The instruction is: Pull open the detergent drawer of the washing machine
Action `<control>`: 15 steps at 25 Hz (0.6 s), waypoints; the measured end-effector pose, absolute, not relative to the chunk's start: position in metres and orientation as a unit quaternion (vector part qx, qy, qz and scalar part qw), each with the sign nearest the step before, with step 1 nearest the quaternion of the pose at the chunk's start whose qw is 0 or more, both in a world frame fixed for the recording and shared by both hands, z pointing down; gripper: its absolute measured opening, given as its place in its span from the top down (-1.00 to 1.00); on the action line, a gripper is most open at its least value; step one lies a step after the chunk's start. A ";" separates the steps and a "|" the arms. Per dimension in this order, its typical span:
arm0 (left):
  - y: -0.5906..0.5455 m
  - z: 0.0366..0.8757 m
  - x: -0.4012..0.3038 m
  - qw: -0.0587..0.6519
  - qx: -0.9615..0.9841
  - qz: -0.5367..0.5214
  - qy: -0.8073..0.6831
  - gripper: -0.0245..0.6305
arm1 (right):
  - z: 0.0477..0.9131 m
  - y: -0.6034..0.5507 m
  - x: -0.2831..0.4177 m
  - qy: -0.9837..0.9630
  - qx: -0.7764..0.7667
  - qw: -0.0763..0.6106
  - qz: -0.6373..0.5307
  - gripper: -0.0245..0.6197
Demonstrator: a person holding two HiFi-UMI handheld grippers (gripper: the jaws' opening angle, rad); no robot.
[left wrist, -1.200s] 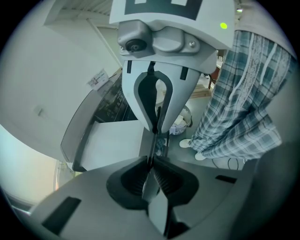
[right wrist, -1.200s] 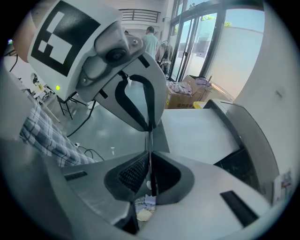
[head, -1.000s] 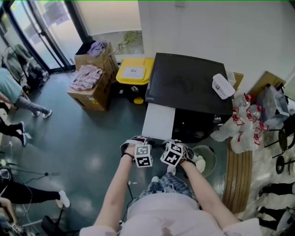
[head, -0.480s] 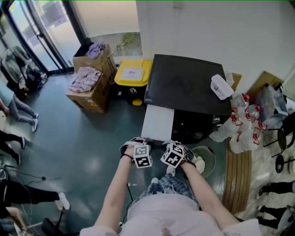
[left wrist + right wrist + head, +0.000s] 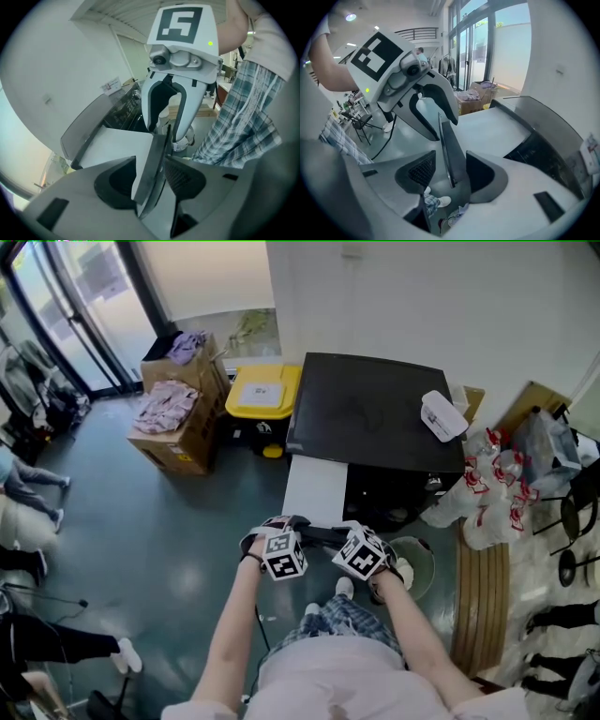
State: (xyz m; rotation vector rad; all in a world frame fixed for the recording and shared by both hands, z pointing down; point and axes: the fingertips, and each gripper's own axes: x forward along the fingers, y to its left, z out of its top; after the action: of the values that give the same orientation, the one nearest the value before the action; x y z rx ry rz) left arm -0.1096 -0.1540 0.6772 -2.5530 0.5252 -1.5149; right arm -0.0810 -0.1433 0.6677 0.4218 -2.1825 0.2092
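As the detergent drawer (image 5: 317, 488) stuck out of the washing machine (image 5: 375, 413) toward the person, its front lip stood between the jaws of both grippers. Left gripper (image 5: 151, 178) and right gripper (image 5: 449, 171) had just been opening: about half apart, pads off the lip, gripping nothing. Drawer contents couldn't be made out. Cardboard box (image 5: 192, 432) held pink clothes (image 5: 165, 401); rear box (image 5: 204, 364) held purple cloth (image 5: 186, 341). Yellow-lidded bin (image 5: 262, 390) sat closed beside them.
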 end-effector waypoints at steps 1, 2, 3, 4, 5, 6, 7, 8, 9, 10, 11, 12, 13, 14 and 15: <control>-0.159 0.672 -0.108 0.059 -0.849 -0.491 0.185 0.34 | 0.663 -0.148 -0.076 -0.882 0.182 0.425 0.092 0.24; -0.164 0.665 -0.107 0.054 -0.853 -0.479 0.199 0.34 | 0.657 -0.153 -0.071 -0.886 0.196 0.407 0.100 0.25; -0.170 0.658 -0.107 0.048 -0.857 -0.466 0.215 0.34 | 0.649 -0.161 -0.065 -0.891 0.215 0.385 0.106 0.25; -0.177 0.650 -0.107 0.043 -0.861 -0.450 0.233 0.34 | 0.641 -0.169 -0.058 -0.896 0.237 0.360 0.109 0.26; -0.184 0.642 -0.107 0.039 -0.864 -0.433 0.253 0.36 | 0.631 -0.177 -0.049 -0.899 0.261 0.335 0.109 0.28; -0.191 0.632 -0.107 0.035 -0.868 -0.413 0.273 0.39 | 0.620 -0.185 -0.039 -0.901 0.285 0.310 0.108 0.30; -0.198 0.622 -0.107 0.030 -0.872 -0.391 0.292 0.42 | 0.608 -0.192 -0.028 -0.901 0.308 0.285 0.106 0.34; -0.205 0.612 -0.106 0.024 -0.876 -0.366 0.311 0.46 | 0.597 -0.199 -0.016 -0.901 0.331 0.261 0.104 0.36; -0.211 0.601 -0.106 0.016 -0.880 -0.340 0.330 0.50 | 0.585 -0.205 -0.004 -0.898 0.354 0.239 0.102 0.39; -0.217 0.590 -0.106 0.008 -0.883 -0.314 0.348 0.57 | 0.573 -0.210 0.009 -0.895 0.376 0.218 0.099 0.43; -0.223 0.579 -0.106 0.002 -0.885 -0.290 0.364 0.64 | 0.563 -0.215 0.022 -0.891 0.397 0.200 0.095 0.48; -0.228 0.569 -0.105 -0.002 -0.886 -0.268 0.379 0.68 | 0.553 -0.219 0.034 -0.886 0.416 0.184 0.092 0.52; -0.232 0.559 -0.104 -0.003 -0.886 -0.247 0.392 0.71 | 0.545 -0.221 0.046 -0.880 0.434 0.170 0.088 0.54; -0.236 0.549 -0.103 0.000 -0.886 -0.228 0.404 0.73 | 0.538 -0.224 0.058 -0.874 0.451 0.158 0.085 0.56; -0.239 0.539 -0.102 0.006 -0.885 -0.211 0.416 0.75 | 0.531 -0.225 0.069 -0.868 0.468 0.145 0.081 0.59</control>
State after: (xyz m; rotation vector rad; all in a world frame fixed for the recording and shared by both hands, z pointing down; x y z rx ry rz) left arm -0.1022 -0.2390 0.5395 -2.7693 1.3017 -0.6599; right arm 0.0689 -0.2254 0.5315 1.3469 -2.5003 0.2334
